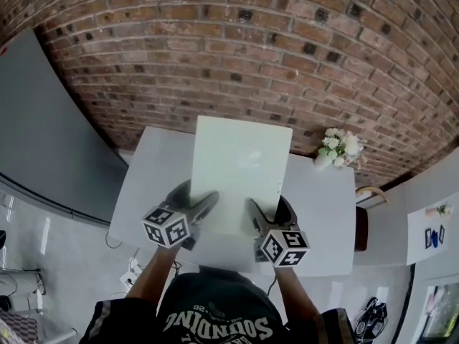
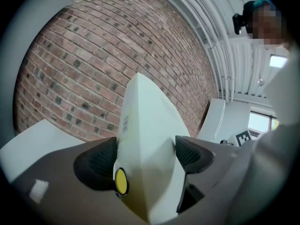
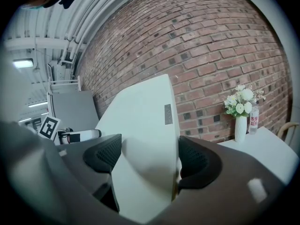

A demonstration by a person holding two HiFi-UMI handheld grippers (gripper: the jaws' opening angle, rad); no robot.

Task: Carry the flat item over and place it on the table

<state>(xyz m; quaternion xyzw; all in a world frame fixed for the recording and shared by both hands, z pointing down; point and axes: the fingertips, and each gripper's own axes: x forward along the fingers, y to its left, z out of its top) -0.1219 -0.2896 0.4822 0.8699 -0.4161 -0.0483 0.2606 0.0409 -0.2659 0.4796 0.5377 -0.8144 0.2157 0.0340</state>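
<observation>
A flat white board (image 1: 238,170) is held over the white table (image 1: 147,185), its far edge toward the brick wall. My left gripper (image 1: 206,205) is shut on the board's near left edge, and in the left gripper view the board (image 2: 145,144) stands edge-on between the dark pads (image 2: 98,162). My right gripper (image 1: 257,212) is shut on the near right edge. In the right gripper view the board (image 3: 145,139) fills the gap between the pads (image 3: 199,161). Whether the board rests on the table or hangs just above it cannot be told.
A white vase of flowers (image 1: 336,149) stands at the table's far right corner, seen also as the vase (image 3: 241,112) in the right gripper view. The brick wall (image 1: 237,56) runs behind the table. A grey panel (image 1: 43,142) is at left, and a chair (image 1: 362,217) is at right.
</observation>
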